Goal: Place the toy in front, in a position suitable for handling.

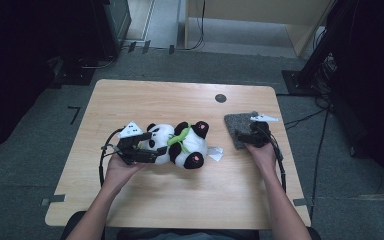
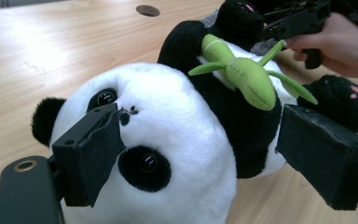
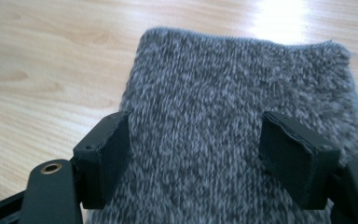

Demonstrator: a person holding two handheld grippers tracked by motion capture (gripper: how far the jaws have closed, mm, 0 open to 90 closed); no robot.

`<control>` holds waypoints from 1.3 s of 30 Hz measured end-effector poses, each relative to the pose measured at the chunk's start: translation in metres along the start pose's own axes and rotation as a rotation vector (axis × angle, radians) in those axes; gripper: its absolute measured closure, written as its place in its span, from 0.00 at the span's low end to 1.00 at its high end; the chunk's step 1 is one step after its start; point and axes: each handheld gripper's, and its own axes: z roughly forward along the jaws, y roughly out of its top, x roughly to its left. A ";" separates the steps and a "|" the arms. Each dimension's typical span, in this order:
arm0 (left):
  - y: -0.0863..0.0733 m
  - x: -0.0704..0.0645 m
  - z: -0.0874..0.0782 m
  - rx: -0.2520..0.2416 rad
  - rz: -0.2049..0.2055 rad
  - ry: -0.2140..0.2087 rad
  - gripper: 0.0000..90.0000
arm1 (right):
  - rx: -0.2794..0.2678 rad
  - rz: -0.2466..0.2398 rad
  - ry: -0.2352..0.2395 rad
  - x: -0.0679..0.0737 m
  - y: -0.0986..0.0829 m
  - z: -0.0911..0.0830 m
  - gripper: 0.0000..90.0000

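Observation:
A black-and-white panda plush (image 1: 182, 142) lies on its back in the middle of the wooden table (image 1: 180, 200), with a green bamboo sprig (image 2: 242, 79) on its chest. My left gripper (image 1: 152, 150) is open at the panda's head (image 2: 182, 140). One jaw rests against the face and the other stands beside the body. A grey knitted cloth (image 1: 240, 126) lies flat to the right of the panda. My right gripper (image 3: 196, 158) hovers open low over the cloth (image 3: 233, 107), with nothing held between its jaws.
A white tag (image 1: 215, 154) sticks out at the panda's lower side. A round cable hole (image 1: 220, 98) sits near the table's far edge. Cables and a black stand base (image 1: 300, 80) lie on the floor to the right. The other hand (image 2: 340, 44) appears beyond the panda.

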 end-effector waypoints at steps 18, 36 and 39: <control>-0.024 0.017 0.003 0.049 -0.037 0.066 0.12 | -0.013 -0.040 -0.041 -0.004 -0.008 0.015 0.25; -0.040 0.028 0.020 0.022 -0.071 0.026 0.03 | -0.018 -0.057 -0.040 -0.003 -0.010 0.014 0.42; -0.042 0.028 0.019 0.010 -0.064 0.028 0.08 | -0.022 -0.053 -0.039 -0.003 -0.010 0.013 0.48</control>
